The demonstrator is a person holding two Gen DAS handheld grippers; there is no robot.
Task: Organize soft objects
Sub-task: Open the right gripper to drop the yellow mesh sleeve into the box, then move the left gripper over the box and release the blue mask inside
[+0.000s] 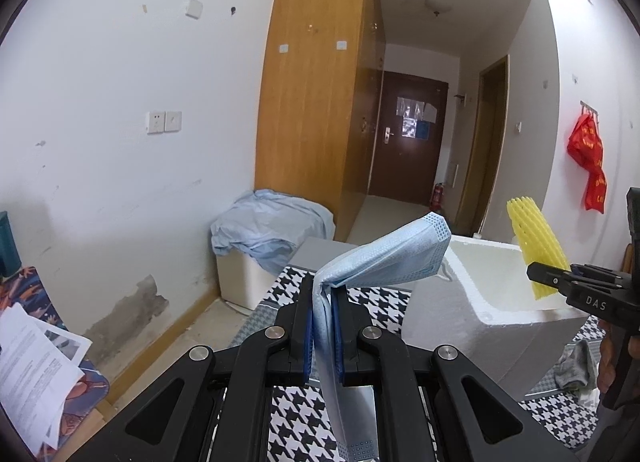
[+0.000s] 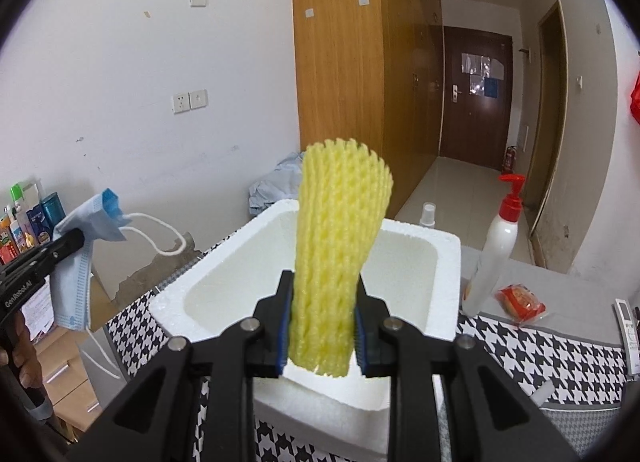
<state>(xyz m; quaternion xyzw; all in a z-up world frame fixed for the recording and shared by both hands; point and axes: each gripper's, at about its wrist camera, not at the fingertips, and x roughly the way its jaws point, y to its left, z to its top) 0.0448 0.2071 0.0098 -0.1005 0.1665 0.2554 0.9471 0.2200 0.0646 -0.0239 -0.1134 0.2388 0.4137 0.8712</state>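
Both grippers gripped soft things near the foam box [image 2: 448, 258].
Left gripper [image 1: 324, 294] pinched a blue mask [image 1: 384, 258] beside it; right gripper [image 2: 322, 302] clamped yellow foam netting [image 2: 340, 238] above its hollow.

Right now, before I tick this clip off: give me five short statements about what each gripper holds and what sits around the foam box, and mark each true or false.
1. The left gripper is shut on a blue face mask. True.
2. The right gripper holds a red snack packet. False: it is shut on a yellow foam net sleeve; the red packet lies on the table.
3. The white foam box already has the mask inside. False: what shows of its inside is bare, and the mask is up in the left gripper.
4. A white pump bottle with a red top stands right of the box. True.
5. The mask's ear loop hangs loose. True.
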